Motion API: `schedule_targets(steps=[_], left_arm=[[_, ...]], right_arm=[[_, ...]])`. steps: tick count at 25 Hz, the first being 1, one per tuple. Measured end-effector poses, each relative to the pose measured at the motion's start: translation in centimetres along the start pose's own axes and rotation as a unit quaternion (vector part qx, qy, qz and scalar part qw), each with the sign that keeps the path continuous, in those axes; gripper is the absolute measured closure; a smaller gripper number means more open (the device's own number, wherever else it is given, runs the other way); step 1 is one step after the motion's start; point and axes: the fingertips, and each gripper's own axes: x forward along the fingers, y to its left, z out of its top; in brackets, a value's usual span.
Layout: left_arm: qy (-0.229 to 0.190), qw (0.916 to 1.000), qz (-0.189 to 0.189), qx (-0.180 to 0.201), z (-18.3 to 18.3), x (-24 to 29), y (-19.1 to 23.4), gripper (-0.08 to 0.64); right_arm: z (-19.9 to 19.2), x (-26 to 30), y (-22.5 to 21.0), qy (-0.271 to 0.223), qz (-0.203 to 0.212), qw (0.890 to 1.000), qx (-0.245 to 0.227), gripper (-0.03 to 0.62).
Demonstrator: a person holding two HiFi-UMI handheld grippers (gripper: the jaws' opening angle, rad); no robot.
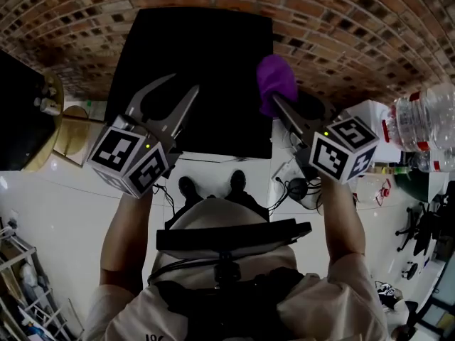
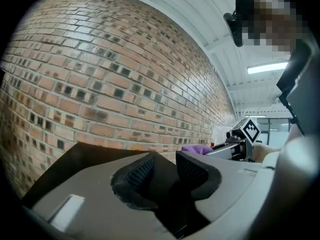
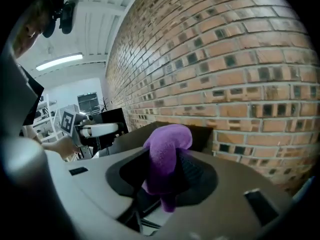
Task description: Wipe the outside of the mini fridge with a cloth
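The black mini fridge (image 1: 192, 77) stands against the brick wall, and I look down on its top. My left gripper (image 1: 183, 84) hovers over the fridge's left half with its jaws spread and nothing between them. In the left gripper view the left gripper (image 2: 167, 166) is open above the dark fridge top (image 2: 75, 159). My right gripper (image 1: 279, 104) is shut on a purple cloth (image 1: 276, 80) at the fridge's right edge. In the right gripper view the cloth (image 3: 167, 154) bulges up out of the jaws, with the fridge top (image 3: 202, 136) behind it.
The brick wall (image 1: 341, 41) runs behind the fridge. A clear water bottle (image 1: 423, 123) and a white box (image 1: 373, 112) are at the right. Cables and a plug strip (image 1: 295, 187) lie on the floor beside the fridge. A round wooden table (image 1: 67, 130) stands left.
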Motion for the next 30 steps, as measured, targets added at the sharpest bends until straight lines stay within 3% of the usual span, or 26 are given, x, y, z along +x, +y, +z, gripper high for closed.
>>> schedule_targets(steps=[11,20,26,30], left_arm=[[-0.007,0.9998,-0.015,-0.007,0.4,-4.7,5.2,0.419],[-0.007,0.9995,-0.016,-0.027,0.5,-6.9,8.8,0.419],[-0.007,0.9992,-0.015,-0.037,0.3,-7.7,10.2,0.419],[-0.009,0.999,-0.014,-0.043,0.3,-7.9,10.7,0.419]], right_arm=[[4.2,10.3,9.0,-0.003,0.02,1.0,-0.024,0.457],[3.6,19.8,10.7,0.017,-0.028,0.999,0.007,0.457],[3.3,22.2,10.4,0.026,-0.083,0.996,0.005,0.439],[2.8,23.1,9.7,0.042,-0.114,0.992,0.028,0.426]])
